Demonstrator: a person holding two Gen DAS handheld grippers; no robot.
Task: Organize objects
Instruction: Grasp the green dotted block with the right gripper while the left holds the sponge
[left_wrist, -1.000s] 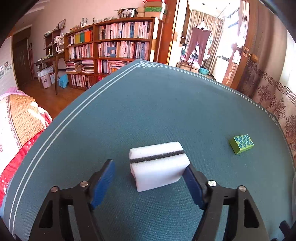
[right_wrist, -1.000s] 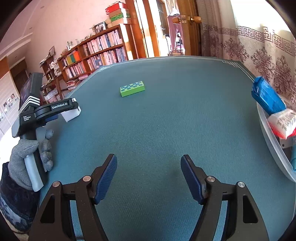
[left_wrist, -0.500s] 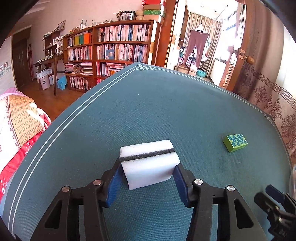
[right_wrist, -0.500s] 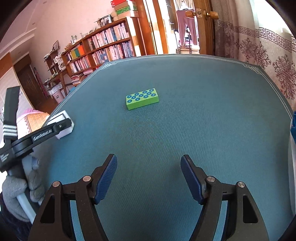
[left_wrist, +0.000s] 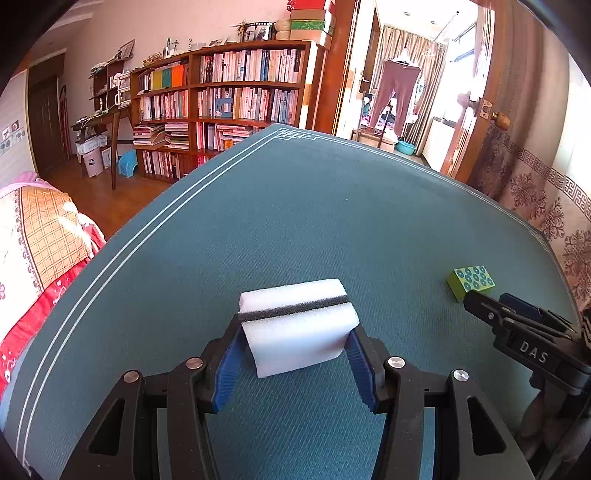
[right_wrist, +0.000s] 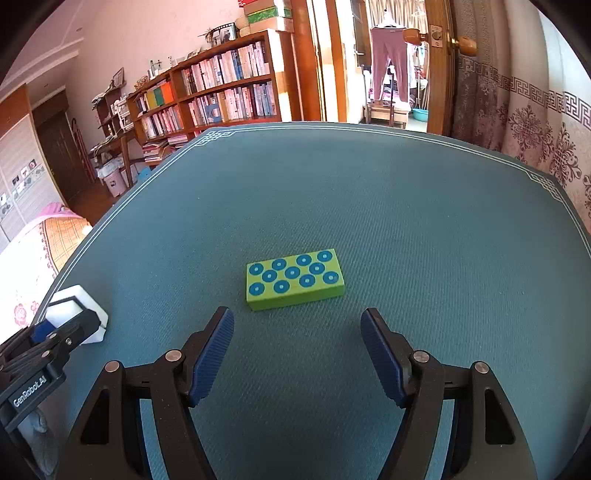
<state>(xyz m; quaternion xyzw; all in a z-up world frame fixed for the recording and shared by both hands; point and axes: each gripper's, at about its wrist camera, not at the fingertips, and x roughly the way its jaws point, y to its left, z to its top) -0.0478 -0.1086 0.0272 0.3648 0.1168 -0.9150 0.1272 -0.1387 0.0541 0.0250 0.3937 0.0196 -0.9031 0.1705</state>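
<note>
A white sponge (left_wrist: 299, 325) with a dark stripe rests on the teal table (left_wrist: 295, 206). My left gripper (left_wrist: 295, 354) is shut on it, both blue pads pressed into its sides. The same sponge (right_wrist: 79, 308) shows at the lower left of the right wrist view, partly hidden by the left gripper (right_wrist: 55, 338). A green block (right_wrist: 293, 278) with blue dots lies flat in front of my right gripper (right_wrist: 297, 354), which stands open, its fingertips just short of the block. The block (left_wrist: 471, 282) also appears at the right of the left wrist view, with the right gripper (left_wrist: 517, 321) close behind it.
The table's far edge (right_wrist: 369, 127) carries a white border line. Beyond it stand a bookshelf (left_wrist: 229, 110) and an open doorway (left_wrist: 402, 92). A patterned curtain (right_wrist: 535, 125) hangs along the right. A patterned bed cover (left_wrist: 40, 236) lies left of the table.
My left gripper closed onto the white sponge. My right gripper travelled left across the table toward the green block, which now lies just ahead of its fingers; the tray at the right left its view.
</note>
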